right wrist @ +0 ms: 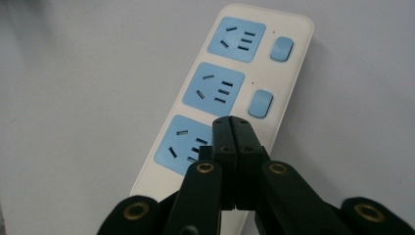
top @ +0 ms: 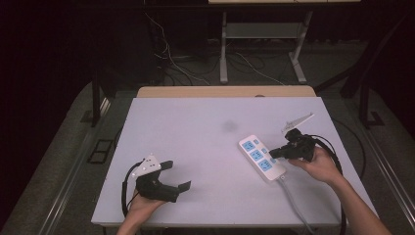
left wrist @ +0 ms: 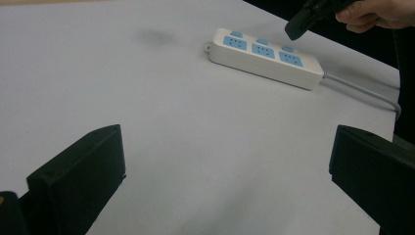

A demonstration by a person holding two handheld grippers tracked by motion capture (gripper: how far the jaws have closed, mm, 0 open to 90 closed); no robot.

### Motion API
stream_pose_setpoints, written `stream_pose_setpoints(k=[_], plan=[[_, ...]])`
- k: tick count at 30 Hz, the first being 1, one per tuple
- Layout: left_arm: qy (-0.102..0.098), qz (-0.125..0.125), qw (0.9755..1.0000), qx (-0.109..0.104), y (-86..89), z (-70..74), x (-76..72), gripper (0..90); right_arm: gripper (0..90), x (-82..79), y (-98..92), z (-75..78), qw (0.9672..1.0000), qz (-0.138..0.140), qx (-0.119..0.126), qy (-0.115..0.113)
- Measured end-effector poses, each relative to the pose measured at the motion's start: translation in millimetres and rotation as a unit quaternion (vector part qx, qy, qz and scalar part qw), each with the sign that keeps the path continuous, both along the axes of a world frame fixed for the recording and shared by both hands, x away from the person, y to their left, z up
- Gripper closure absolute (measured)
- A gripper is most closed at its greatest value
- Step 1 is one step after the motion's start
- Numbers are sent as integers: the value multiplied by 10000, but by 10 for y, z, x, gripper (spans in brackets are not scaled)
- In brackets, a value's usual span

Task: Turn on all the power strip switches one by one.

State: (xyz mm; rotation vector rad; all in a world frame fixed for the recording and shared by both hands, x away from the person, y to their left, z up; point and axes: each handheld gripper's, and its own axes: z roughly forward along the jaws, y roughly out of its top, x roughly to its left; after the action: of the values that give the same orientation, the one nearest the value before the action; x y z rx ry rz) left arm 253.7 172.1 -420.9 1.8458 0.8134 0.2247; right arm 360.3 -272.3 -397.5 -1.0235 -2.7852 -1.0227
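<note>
We saw the white table (top: pixel 195 127) lit brightly and evenly from above, while the room around it lay nearly black. Shadows were soft and faint. The high view was small and slightly grainy. In the left gripper view the near jaws were blurred; the power strip (right wrist: pixel 230 88) was sharp in the right gripper view.

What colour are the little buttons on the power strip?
Light blue, like the sockets, on a white power strip. The buttons show best in the right gripper view.
</note>
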Motion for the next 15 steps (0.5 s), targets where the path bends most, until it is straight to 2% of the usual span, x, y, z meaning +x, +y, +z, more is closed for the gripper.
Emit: stream_pose_setpoints(k=[15], plan=[[6,-3,10000,8,-2,-3,2,0,897,0,-6,-110,9999,-25,-103,106]])
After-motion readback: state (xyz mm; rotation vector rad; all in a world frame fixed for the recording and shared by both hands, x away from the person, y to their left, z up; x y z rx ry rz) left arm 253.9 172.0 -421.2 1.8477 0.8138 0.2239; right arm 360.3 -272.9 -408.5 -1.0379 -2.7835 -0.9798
